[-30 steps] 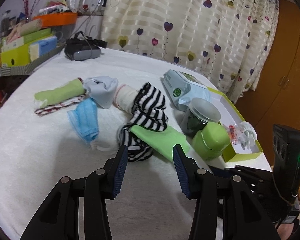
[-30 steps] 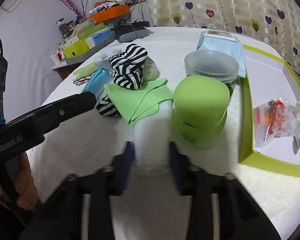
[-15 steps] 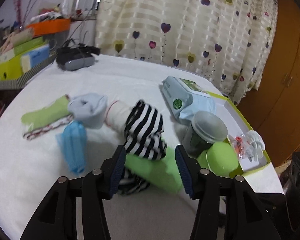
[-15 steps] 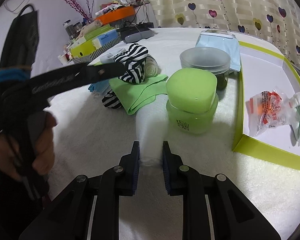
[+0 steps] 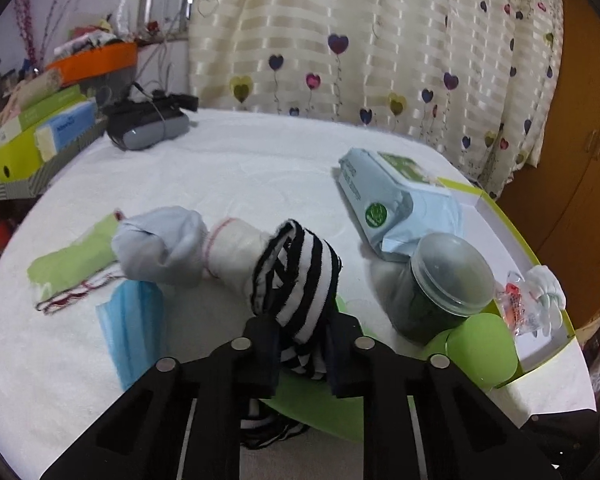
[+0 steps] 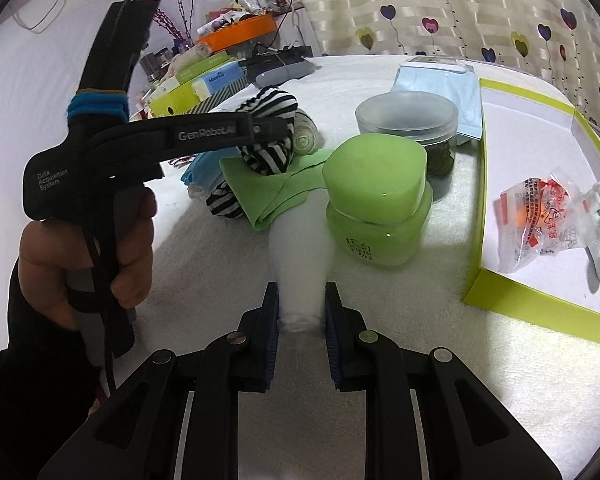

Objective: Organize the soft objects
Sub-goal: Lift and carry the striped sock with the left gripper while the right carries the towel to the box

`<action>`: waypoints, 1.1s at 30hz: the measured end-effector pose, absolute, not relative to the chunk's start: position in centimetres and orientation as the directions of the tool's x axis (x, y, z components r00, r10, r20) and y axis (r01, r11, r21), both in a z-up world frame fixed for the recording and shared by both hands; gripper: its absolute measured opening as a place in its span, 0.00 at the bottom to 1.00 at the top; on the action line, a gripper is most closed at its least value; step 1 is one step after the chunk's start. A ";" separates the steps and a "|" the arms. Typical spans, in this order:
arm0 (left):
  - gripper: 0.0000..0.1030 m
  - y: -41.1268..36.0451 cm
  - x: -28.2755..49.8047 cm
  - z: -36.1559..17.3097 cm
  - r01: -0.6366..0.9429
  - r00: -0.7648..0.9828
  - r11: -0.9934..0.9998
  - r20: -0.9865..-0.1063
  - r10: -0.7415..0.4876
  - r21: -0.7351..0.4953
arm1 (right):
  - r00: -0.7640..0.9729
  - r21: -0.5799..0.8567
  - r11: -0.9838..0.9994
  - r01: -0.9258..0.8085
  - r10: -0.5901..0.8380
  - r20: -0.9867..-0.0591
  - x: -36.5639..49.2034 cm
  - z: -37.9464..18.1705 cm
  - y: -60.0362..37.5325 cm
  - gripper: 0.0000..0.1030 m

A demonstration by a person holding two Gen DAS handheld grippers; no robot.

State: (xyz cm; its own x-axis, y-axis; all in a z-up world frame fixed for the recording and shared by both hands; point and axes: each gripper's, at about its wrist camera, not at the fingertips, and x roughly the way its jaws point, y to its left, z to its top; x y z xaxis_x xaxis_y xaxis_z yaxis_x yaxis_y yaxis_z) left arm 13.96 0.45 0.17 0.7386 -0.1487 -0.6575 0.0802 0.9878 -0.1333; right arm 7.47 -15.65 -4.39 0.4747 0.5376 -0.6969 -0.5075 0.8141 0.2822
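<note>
Gripping striped sock [image 5: 296,272] upright in left tool [image 5: 302,354], right tool [image 6: 302,318] pinching white cloth [image 6: 300,248] lengthwise

Black-and-white striped sock [image 5: 300,276]; green cloth [image 6: 276,192]; pale blue mask [image 5: 134,328]; green-lidded jar [image 6: 376,204].

White-covered table [image 5: 240,168] with face mask [image 5: 134,328], green jar [image 6: 376,208], wipes pack [image 5: 388,196]

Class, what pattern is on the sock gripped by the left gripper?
Black and white stripes on the sock, clearest in the left wrist view, between the left gripper fingers.
</note>
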 end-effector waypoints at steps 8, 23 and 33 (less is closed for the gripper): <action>0.11 1.5 10.6 2.1 0.080 0.773 0.982 -0.610 -0.171 -0.174 | 0.510 0.261 0.812 -0.523 0.543 -0.667 5.8 -3.1 -15.8 0.21; 0.11 1.3 5.0 4.1 0.099 0.793 0.975 -0.577 -0.197 -0.197 | 0.598 0.235 0.823 -0.517 0.544 -0.589 2.6 0.1 -17.7 0.21; 0.11 -1.1 3.3 5.5 0.163 0.794 0.967 -0.555 -0.248 -0.197 | 0.654 0.231 0.854 -0.467 0.509 -0.560 1.7 1.2 -20.2 0.21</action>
